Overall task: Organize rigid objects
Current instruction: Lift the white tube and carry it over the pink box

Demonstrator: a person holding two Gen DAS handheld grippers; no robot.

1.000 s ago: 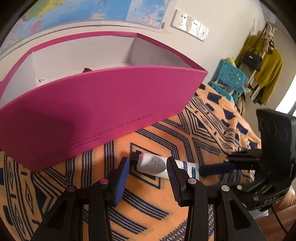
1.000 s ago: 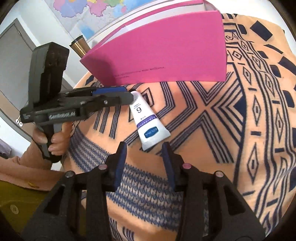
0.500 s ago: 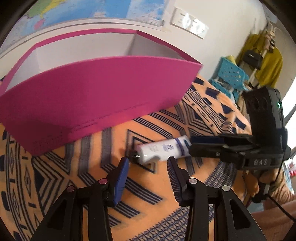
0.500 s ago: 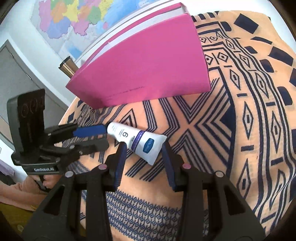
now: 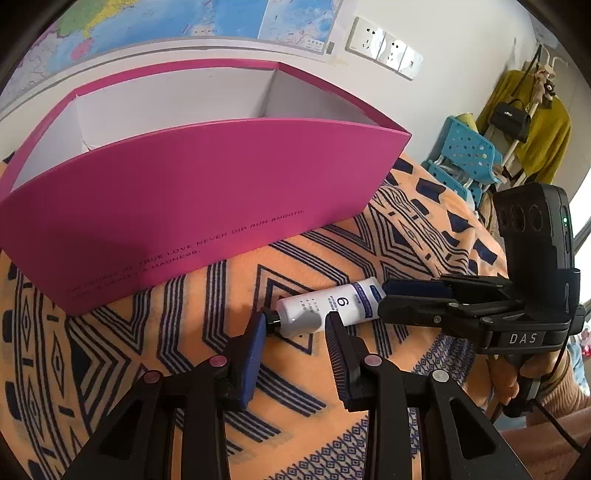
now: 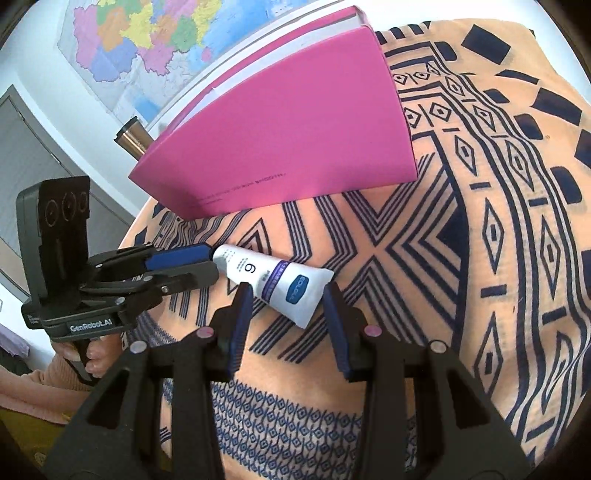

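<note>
A white tube (image 5: 325, 306) marked with a 6 lies on the orange patterned cloth (image 5: 110, 350) in front of the pink box (image 5: 184, 203). My left gripper (image 5: 295, 323) has the tube's black cap end between its fingertips. Its jaws are closing and I see no firm pinch. In the right wrist view the tube (image 6: 273, 280) points its flat crimped end toward me. That end sits between the fingers of my right gripper (image 6: 286, 291), which stands open. Each gripper shows in the other's view: the left gripper (image 6: 212, 266) at the cap, the right gripper (image 5: 384, 301) at the crimp.
The pink box (image 6: 295, 140) is open-topped with white inner walls, and a metal flask (image 6: 135, 140) stands behind it. A wall map (image 5: 166, 18), a socket strip (image 5: 384, 48), a blue stool (image 5: 465, 155) and a coat rack (image 5: 532, 118) lie beyond. The cloth (image 6: 480, 258) stretches bare to the right.
The tube has swung round and its crimped end now lies between the right fingers. The left jaws have narrowed around the cap end. The right gripper has come in close to the tube.
</note>
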